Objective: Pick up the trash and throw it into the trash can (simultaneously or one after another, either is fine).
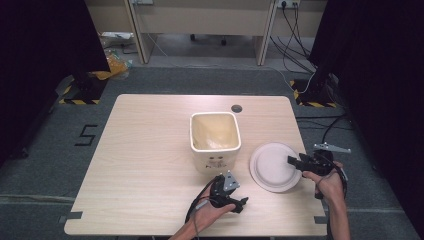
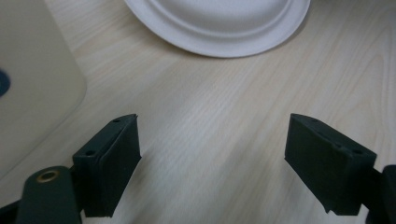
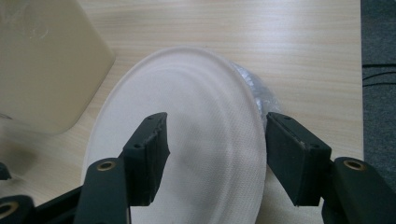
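Both hand-held grippers wide apart, crinkled plastic point(image 3: 254, 88) half hidden behind paper plate point(image 3: 187, 140).

something clear and crinkled point(image 3: 256, 88) peeks from under the plate point(image 3: 196, 140), mostly hidden; the bin point(image 2: 28, 93) is cut off by the picture's edge.

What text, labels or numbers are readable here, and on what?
"5": black tape figure on the grey floor left of the table.
Small dark print on the front of the cream bin: too small to read.
White plate: no text.
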`<state>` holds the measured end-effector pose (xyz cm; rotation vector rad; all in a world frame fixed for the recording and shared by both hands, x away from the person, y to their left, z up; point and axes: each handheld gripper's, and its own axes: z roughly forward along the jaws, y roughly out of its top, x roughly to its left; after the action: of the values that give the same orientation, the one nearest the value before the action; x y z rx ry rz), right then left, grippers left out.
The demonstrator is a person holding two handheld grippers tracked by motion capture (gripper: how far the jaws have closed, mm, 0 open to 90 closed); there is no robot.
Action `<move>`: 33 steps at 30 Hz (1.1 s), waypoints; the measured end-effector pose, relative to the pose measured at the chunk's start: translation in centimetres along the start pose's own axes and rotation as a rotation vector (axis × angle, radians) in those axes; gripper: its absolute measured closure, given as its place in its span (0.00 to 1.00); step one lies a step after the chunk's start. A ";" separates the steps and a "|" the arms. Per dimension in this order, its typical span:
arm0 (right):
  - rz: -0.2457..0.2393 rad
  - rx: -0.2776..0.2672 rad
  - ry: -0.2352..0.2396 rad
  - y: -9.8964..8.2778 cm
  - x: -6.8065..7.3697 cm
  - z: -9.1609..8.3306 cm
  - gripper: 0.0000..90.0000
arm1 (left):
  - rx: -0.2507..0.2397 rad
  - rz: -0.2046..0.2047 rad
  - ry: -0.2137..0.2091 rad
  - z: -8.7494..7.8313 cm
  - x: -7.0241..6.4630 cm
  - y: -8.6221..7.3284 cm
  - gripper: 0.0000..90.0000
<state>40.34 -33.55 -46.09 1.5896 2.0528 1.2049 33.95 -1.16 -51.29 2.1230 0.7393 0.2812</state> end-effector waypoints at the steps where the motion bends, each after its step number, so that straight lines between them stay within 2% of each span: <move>1: 0.000 0.000 0.006 0.0 0.0 0.0 0.45 | 0.004 0.003 0.000 0.3 0.0 0.2 0.20; 5: -0.002 -0.009 0.031 0.1 0.4 -0.1 0.45 | 0.023 0.006 0.007 1.6 -0.3 0.8 0.20; 12: -0.002 -0.003 0.037 0.1 0.6 0.1 0.45 | 0.049 0.023 0.013 3.5 -0.8 2.1 0.20; 17: 0.000 -0.010 0.051 0.2 0.6 0.0 0.46 | 0.048 0.002 0.000 4.4 -0.7 2.7 0.19; 22: 0.005 -0.011 0.071 0.2 0.9 0.0 0.46 | 0.056 0.029 0.007 4.8 -1.2 3.0 0.19; 27: -0.006 -0.020 0.100 0.3 1.4 0.0 0.47 | 0.049 0.014 -0.007 4.8 -1.1 3.1 0.19; 28: 0.001 -0.025 0.124 0.4 1.7 -0.1 0.47 | 0.052 0.018 -0.008 4.9 -1.1 3.1 0.18; 33: -0.015 -0.026 0.147 0.5 2.4 -0.1 0.47 | 0.053 0.026 -0.002 5.0 -1.3 3.1 0.18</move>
<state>39.79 -31.43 -45.05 1.5116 2.1236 1.3750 36.39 -6.64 -51.80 2.1842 0.7258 0.2754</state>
